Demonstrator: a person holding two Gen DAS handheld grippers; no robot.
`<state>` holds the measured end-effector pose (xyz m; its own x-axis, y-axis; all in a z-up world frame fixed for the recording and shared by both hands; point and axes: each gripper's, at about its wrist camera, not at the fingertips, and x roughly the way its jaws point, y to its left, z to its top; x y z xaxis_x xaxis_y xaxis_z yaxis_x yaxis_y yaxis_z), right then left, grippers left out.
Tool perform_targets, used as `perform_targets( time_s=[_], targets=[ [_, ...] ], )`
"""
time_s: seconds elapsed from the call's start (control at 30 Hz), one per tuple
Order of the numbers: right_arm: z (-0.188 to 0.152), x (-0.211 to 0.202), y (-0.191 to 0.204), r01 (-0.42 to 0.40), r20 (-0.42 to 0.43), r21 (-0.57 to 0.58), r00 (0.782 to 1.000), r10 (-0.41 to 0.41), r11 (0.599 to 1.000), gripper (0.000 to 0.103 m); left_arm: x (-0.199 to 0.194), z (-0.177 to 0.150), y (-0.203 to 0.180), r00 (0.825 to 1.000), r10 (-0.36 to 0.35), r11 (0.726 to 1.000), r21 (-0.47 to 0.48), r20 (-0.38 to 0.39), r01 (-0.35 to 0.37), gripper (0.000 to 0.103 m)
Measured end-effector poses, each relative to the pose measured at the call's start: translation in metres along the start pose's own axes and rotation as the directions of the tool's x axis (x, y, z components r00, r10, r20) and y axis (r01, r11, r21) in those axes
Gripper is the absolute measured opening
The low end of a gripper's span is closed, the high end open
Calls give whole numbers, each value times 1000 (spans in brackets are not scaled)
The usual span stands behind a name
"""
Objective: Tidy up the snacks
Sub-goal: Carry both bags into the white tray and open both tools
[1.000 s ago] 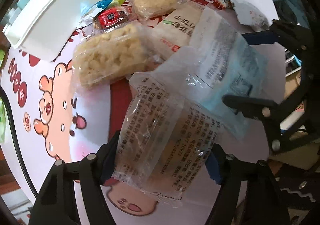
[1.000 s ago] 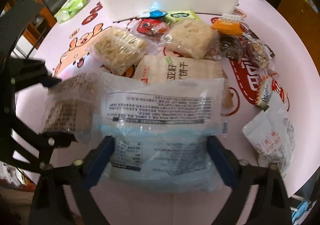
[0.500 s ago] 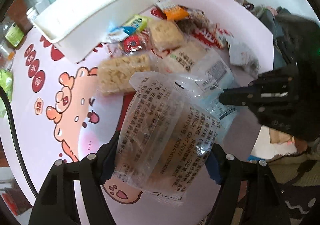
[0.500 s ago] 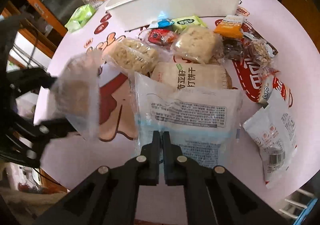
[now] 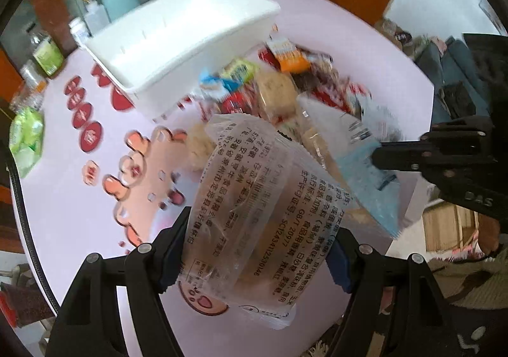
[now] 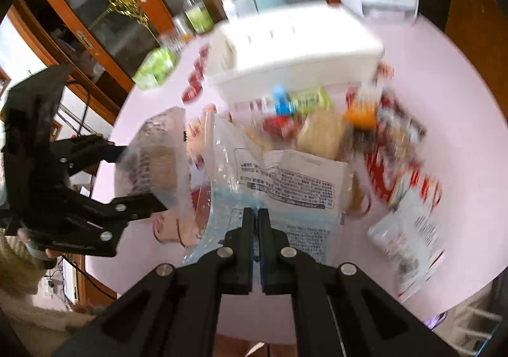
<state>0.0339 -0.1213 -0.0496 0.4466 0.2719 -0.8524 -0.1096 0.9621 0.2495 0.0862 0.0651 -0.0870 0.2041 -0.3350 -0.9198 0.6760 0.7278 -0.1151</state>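
Left gripper (image 5: 257,257) jaws partly spread, blue pads clamped on both sides of a clear plastic packet (image 5: 254,214). The packet's long axis runs away from the camera, far end tilted up-left; its printed back faces the lens. Film is crinkly and glossy, with a tan block-shaped snack visible inside. It hangs above the table (image 5: 79,198), not touching it.

Right gripper (image 6: 256,217) jaws fully together, pinching the near edge of a flat pouch (image 6: 285,185). The pouch is translucent film, white upper panel with black print and a pale blue band at the pinched end. Its long axis lies across the view, left corner curling up. Whether its far edge touches the pile is unclear.

The two held packets sit side by side, overlapping in the left wrist view.

Table is round, with a smooth pink cover showing cartoon prints. The white rectangular plastic bin (image 5: 177,39) sits at the far side, rigid and open-topped, with nothing visible in it. The remaining snacks (image 6: 324,131) are heaped just in front of the bin: pale puffed-rice squares in clear wrap and small foil packs in orange, green, blue and red. Motion blur hides finer detail.
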Motion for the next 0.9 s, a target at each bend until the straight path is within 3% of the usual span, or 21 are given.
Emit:
perform_targets(
  time_s=[0.23, 0.47, 0.63, 0.9],
  targets=[
    [74, -35, 10, 41, 114, -67, 993, -33, 997, 2, -56, 49, 27, 990, 44, 996, -78, 135, -33, 73],
    [163, -46, -1, 78, 237, -120, 970, -48, 990, 2, -89, 121, 66, 959, 144, 968, -234, 243, -86, 73],
    [220, -27, -27, 57, 260, -107, 965, -27, 993, 2, -88, 163, 84, 944, 208, 937, -328, 254, -118, 73],
    [270, 33, -64, 40, 204, -85, 979, -22, 996, 2, -45, 217, 104, 920, 316, 879, -437, 231, -192, 73]
  ],
)
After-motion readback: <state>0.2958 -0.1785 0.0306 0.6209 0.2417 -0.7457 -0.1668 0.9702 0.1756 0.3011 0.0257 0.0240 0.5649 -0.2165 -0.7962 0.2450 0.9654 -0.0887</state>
